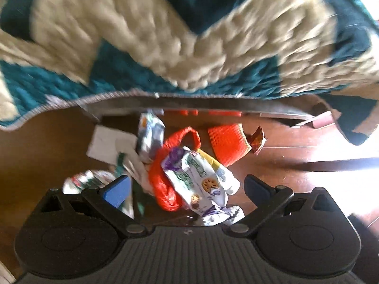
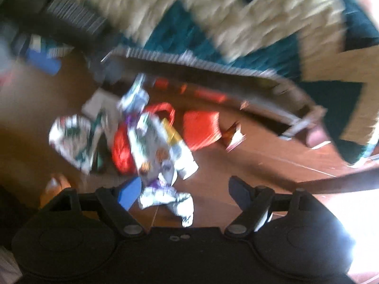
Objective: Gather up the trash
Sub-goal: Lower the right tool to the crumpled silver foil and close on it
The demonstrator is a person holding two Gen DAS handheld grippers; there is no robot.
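Note:
A heap of trash lies on the brown wooden floor: a white and purple snack wrapper [image 1: 199, 179] over a red plastic bag [image 1: 163, 184], an orange foam net [image 1: 228, 142], a small brown wrapper [image 1: 258, 139], white paper [image 1: 106, 144] and a crumpled white-green wrapper [image 1: 87, 182]. My left gripper [image 1: 187, 189] is open just above the snack wrapper, holding nothing. In the blurred right wrist view the same snack wrapper [image 2: 156, 142], red bag [image 2: 120, 151] and orange net [image 2: 201, 127] show. My right gripper [image 2: 184, 194] is open over a crumpled silver wrapper [image 2: 165, 198].
A teal and cream rug [image 1: 165, 35] lies beyond the trash, its edge lifted with red bits under it; it also shows in the right wrist view [image 2: 236, 23]. A dark stick [image 1: 338, 163] crosses the sunlit floor at right. The other gripper [image 2: 40, 59] shows at the far left.

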